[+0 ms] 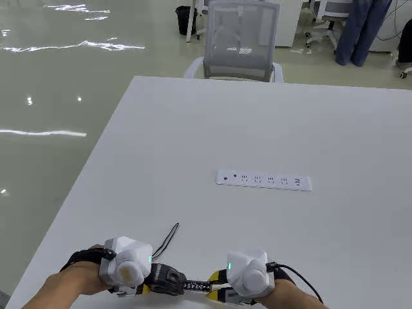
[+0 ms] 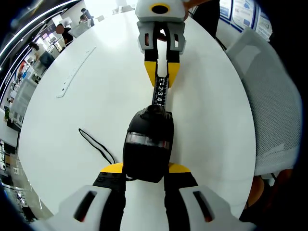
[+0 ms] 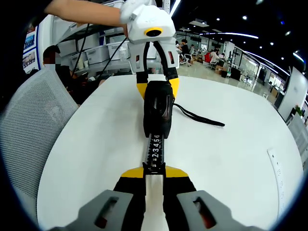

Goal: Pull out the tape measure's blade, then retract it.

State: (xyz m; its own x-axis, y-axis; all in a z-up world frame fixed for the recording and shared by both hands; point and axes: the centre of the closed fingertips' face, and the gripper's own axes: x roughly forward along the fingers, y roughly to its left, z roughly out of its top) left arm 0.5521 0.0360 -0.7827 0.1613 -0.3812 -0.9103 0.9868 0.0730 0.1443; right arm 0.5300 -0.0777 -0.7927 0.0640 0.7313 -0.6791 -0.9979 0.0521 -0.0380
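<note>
The left gripper [image 2: 147, 169] clamps the black tape measure [image 2: 148, 144] at 6 o'clock on the table [image 1: 257, 129]; the right gripper [image 3: 154, 172] pinches the blade [image 3: 155, 149] by its tip, a short length out toward 3 o'clock. A slipping pinch would likely let the spring snap the blade back early

The tape measure [image 2: 148, 144] has a black case, clamped between the yellow-tipped jaws of the left gripper [image 2: 147, 169]. Its blade [image 3: 155, 152], dark with white numerals, is drawn out straight for a short stretch, its end pinched in the jaws of the right gripper [image 3: 154, 172]. A thin black strap [image 2: 95, 143] trails from the case across the white worktop [image 2: 96, 96].
</note>
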